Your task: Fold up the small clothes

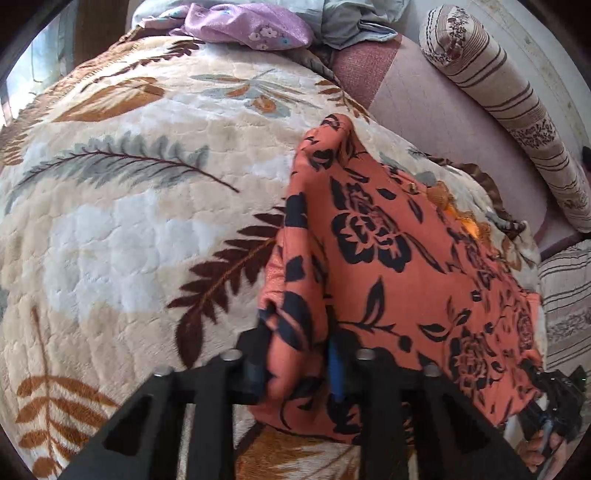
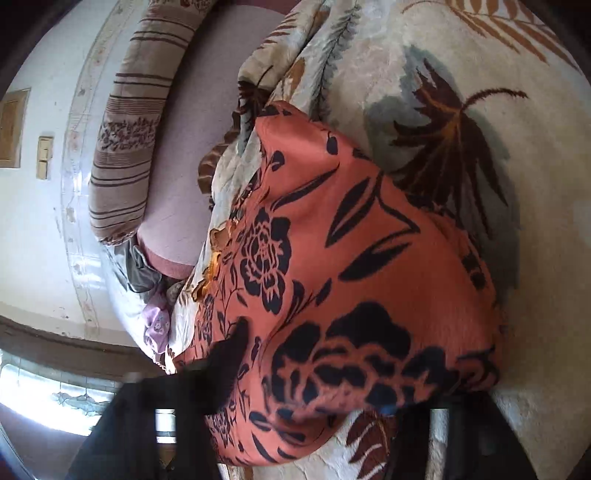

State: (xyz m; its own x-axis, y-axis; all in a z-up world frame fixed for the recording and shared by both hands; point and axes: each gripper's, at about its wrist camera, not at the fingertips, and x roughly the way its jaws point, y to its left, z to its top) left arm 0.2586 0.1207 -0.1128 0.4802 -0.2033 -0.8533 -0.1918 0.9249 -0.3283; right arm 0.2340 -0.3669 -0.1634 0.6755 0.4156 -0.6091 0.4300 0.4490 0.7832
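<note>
An orange garment with black flowers [image 1: 388,258] hangs stretched over a leaf-patterned blanket [image 1: 129,221]. My left gripper [image 1: 297,365] is shut on the garment's near left edge, with cloth bunched between its black fingers [image 1: 253,354]. At the lower right of the left wrist view, my right gripper [image 1: 554,391] holds the garment's other corner, a hand [image 1: 539,448] below it. In the right wrist view the garment [image 2: 351,240] drapes over my right gripper [image 2: 314,373], which is shut on its edge; one finger [image 2: 231,354] shows and the other is mostly hidden by cloth.
A striped bolster pillow [image 1: 517,110] lies on the pink sheet [image 1: 424,103] to the right. A purple flowered cloth [image 1: 251,26] and grey-blue clothes [image 1: 354,22] are heaped at the blanket's far end. In the right wrist view a wall [image 2: 44,221] stands beyond the bolster [image 2: 125,147].
</note>
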